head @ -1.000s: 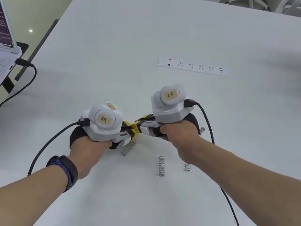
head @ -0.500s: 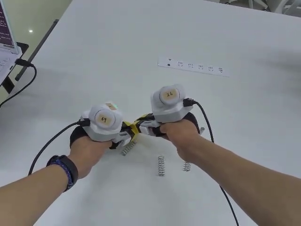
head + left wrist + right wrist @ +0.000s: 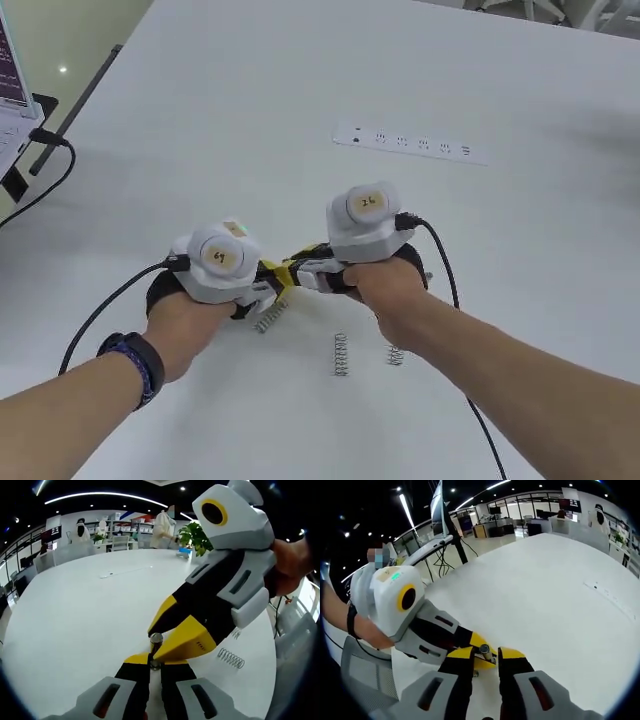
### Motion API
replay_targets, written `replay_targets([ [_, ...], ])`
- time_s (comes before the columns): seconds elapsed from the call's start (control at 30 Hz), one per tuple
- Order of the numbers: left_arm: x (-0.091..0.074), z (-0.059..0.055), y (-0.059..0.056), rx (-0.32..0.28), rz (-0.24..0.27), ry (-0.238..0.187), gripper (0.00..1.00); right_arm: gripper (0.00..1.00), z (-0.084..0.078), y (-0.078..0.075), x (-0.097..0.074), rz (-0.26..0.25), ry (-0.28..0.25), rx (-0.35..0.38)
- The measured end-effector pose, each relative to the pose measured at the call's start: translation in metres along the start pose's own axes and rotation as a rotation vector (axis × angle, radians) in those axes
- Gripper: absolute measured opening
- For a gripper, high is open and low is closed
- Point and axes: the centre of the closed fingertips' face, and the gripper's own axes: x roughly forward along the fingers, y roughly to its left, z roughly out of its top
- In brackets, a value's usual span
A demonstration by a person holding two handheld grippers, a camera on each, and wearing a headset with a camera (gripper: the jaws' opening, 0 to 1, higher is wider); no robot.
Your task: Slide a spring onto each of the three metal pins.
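Note:
My left gripper is shut on a short metal pin, which stands up out of its black, yellow-tipped jaws. My right gripper comes in from the right, its yellow jaws apart on either side of the pin's top. In the right gripper view the pin's end sits in the gap of the right gripper, with the left gripper's body behind it. In the head view both grippers meet tip to tip, left gripper and right gripper. Three springs lie on the table: spring, spring, spring.
The work lies on a wide white table. A white power strip lies farther back. A laptop and a black cable are at the far left. Black cables trail from both grippers. People stand in the background.

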Motion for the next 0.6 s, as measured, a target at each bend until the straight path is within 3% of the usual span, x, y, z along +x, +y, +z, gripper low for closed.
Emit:
replay_targets([
  [0.6, 0.004, 0.003, 0.004, 0.004, 0.007, 0.004, 0.00, 0.28, 0.009, 0.001, -0.030, 0.003, -0.077, -0.003],
])
